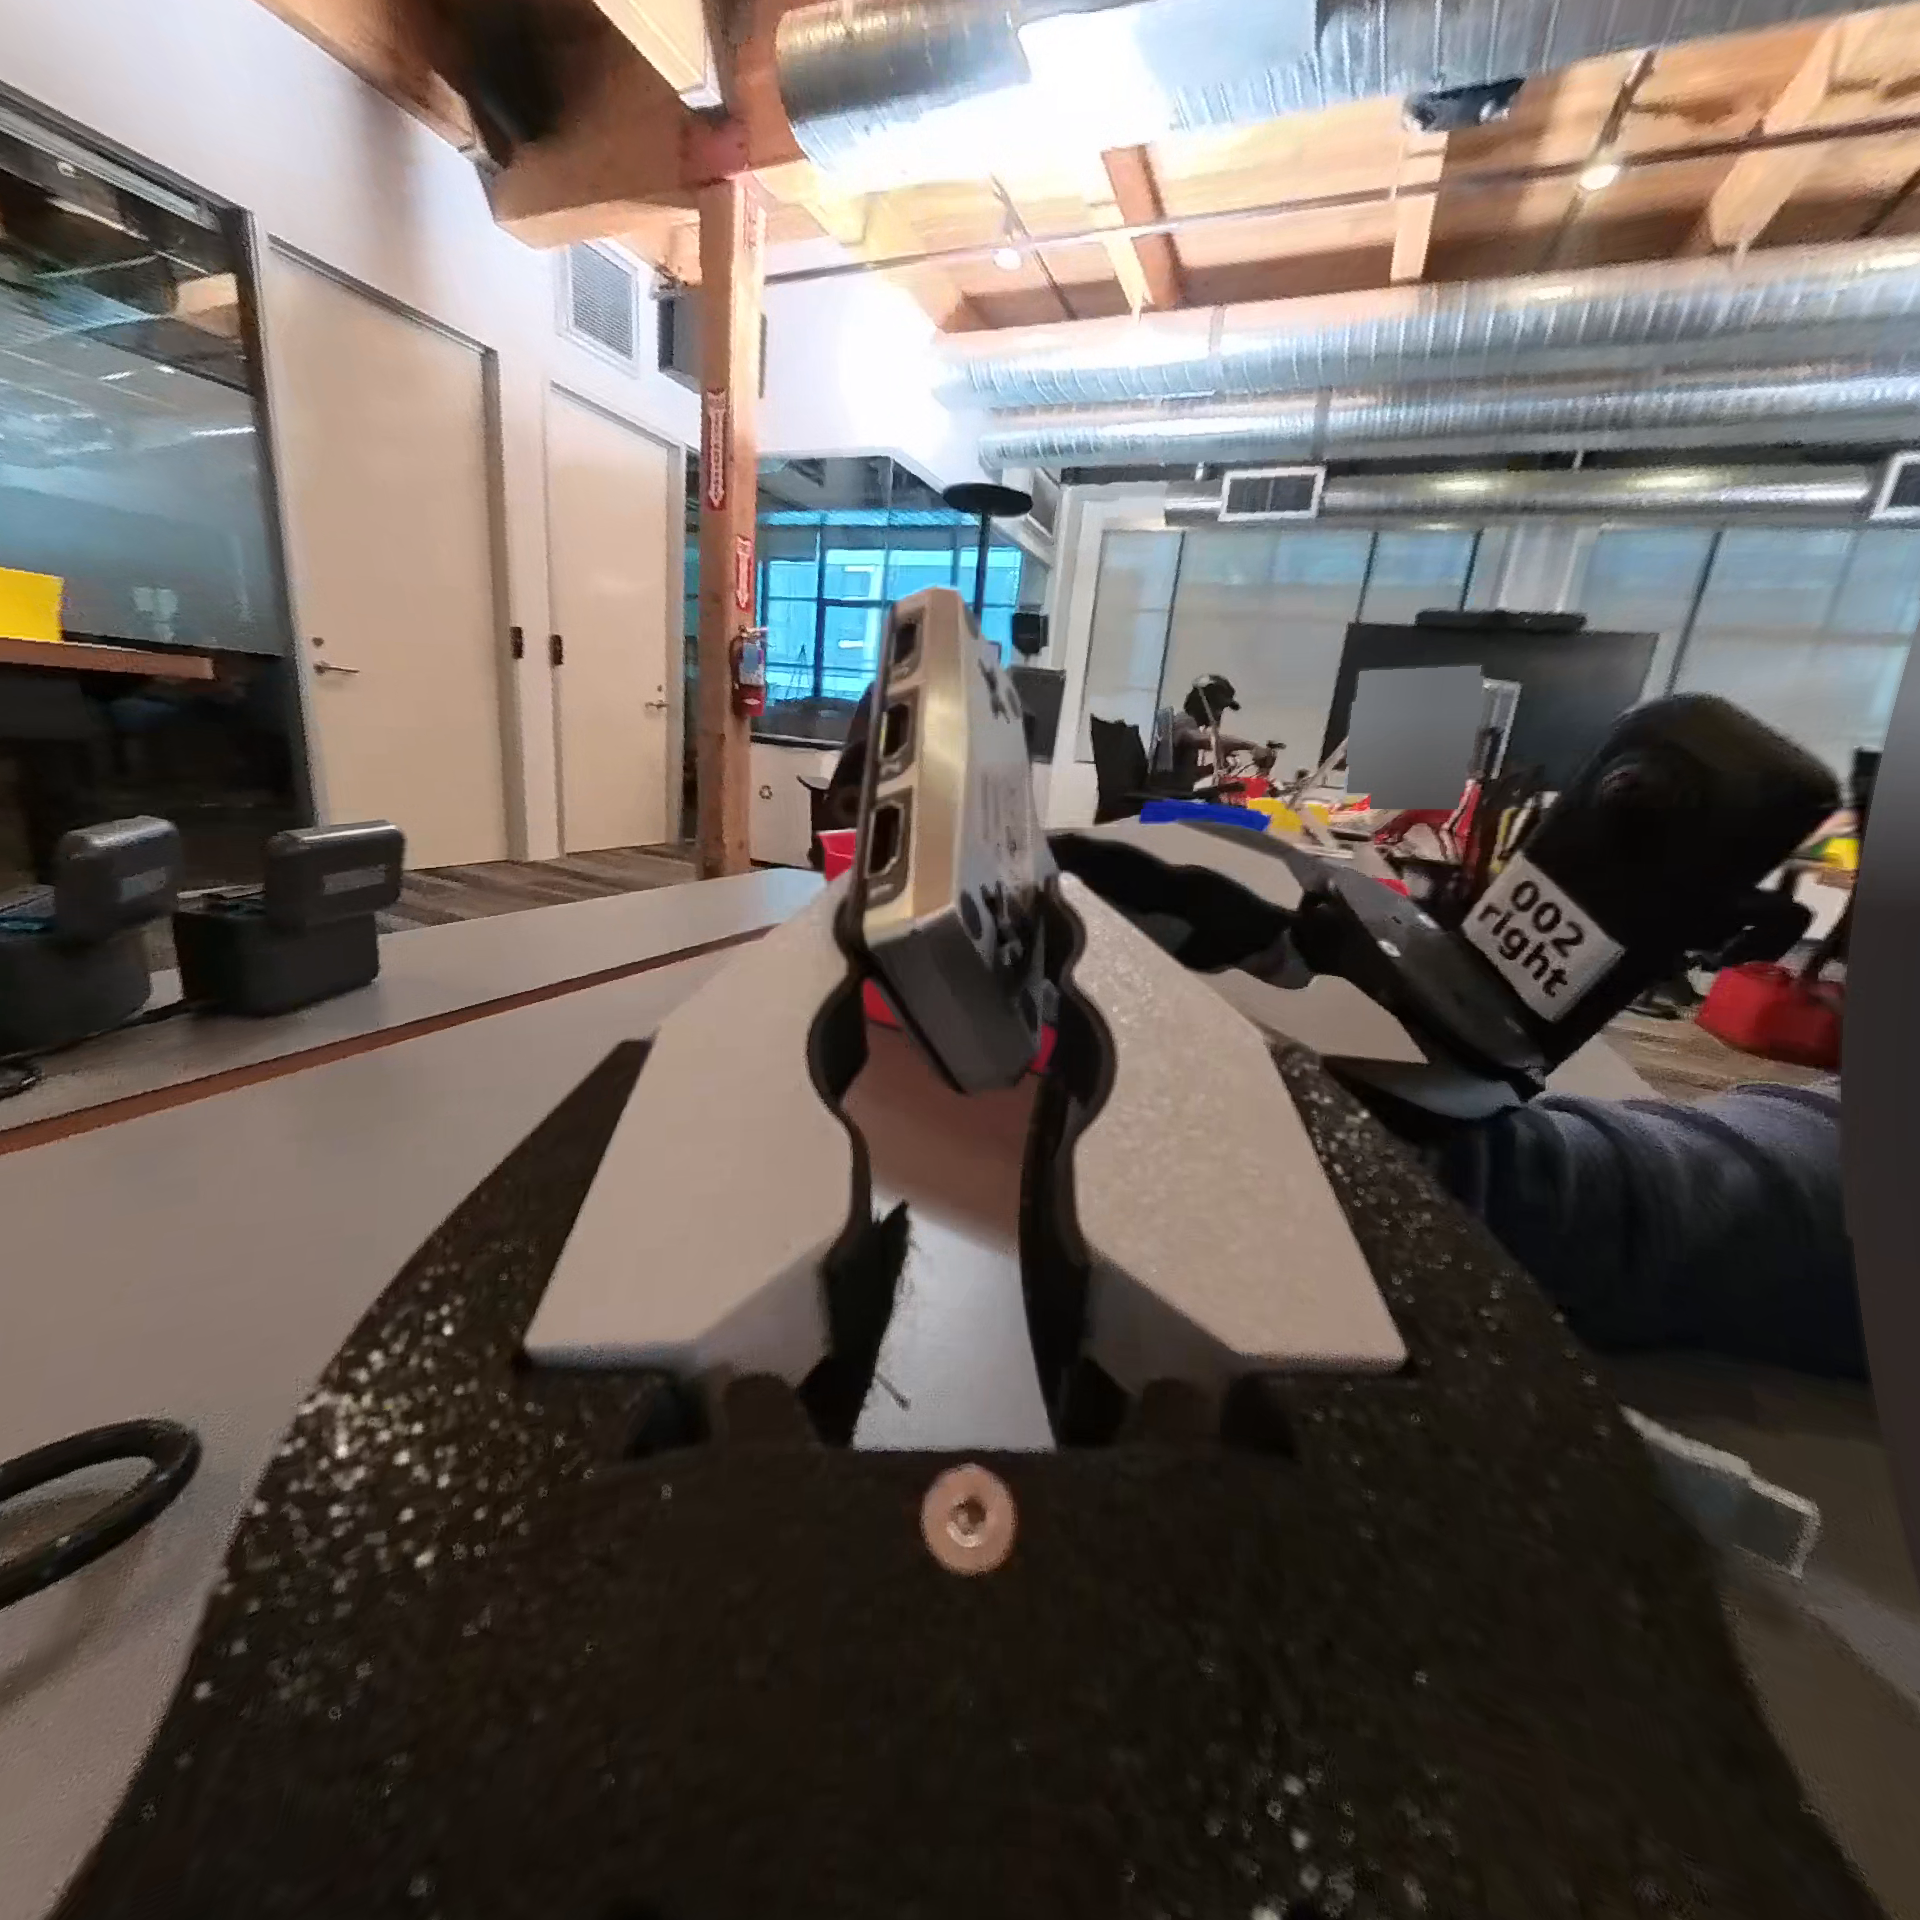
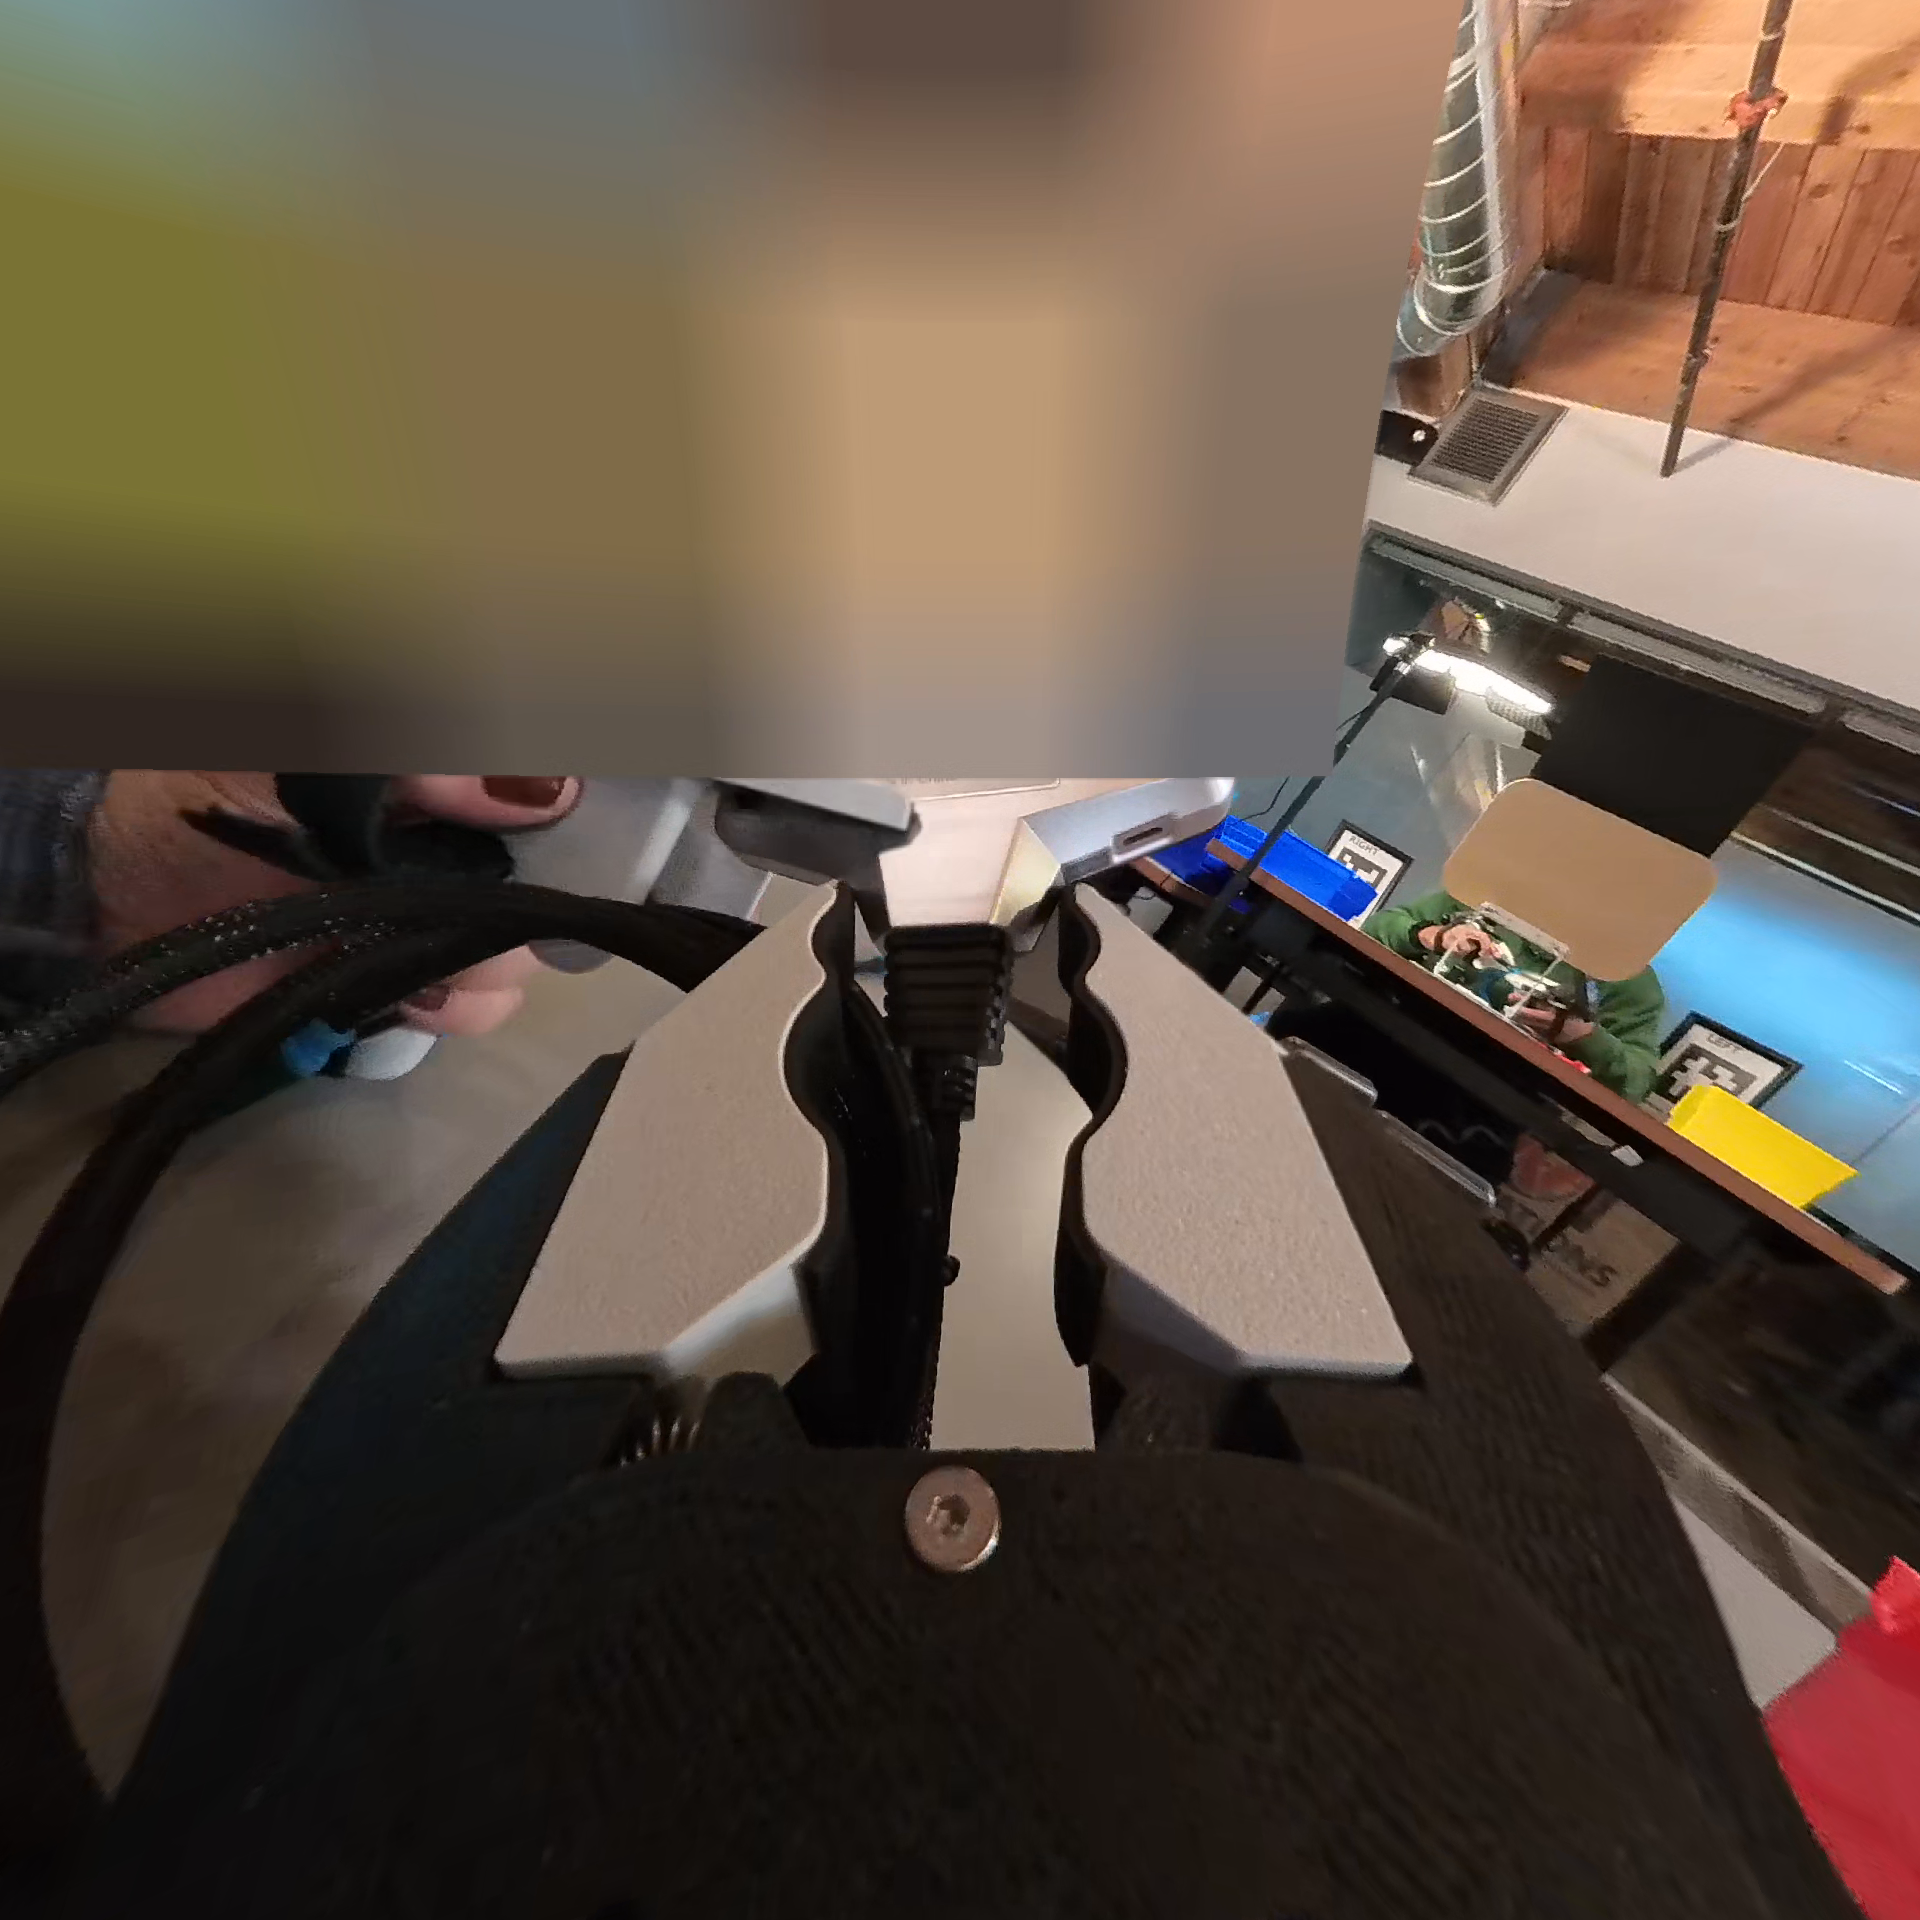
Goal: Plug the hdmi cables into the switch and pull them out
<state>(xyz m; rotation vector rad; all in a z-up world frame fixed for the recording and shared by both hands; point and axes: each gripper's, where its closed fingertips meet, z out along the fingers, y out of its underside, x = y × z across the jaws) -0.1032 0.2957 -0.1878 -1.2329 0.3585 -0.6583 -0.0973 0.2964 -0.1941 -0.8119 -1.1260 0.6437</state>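
Note:
My left gripper (image 1: 951,940) is shut on the lower end of the silver HDMI switch (image 1: 961,821) and holds it upright above the table. Three empty ports show on the switch's left edge. My right gripper (image 2: 956,920) is shut on a black ribbed HDMI plug (image 2: 945,987), whose braided cable (image 2: 312,925) loops off to the left. The plug points up toward the switch (image 2: 1117,831), just below and left of it; its metal tip is hidden. The right gripper also shows in the left wrist view (image 1: 1195,894), close to the switch's right side.
A grey table (image 1: 312,1195) lies below, with black box-shaped devices (image 1: 281,925) at the far left and a black cable loop (image 1: 83,1496) near me. A hand (image 2: 468,997) holds the left gripper. A red object (image 2: 1860,1745) sits at the lower right. My left and right fingertips are right by each other.

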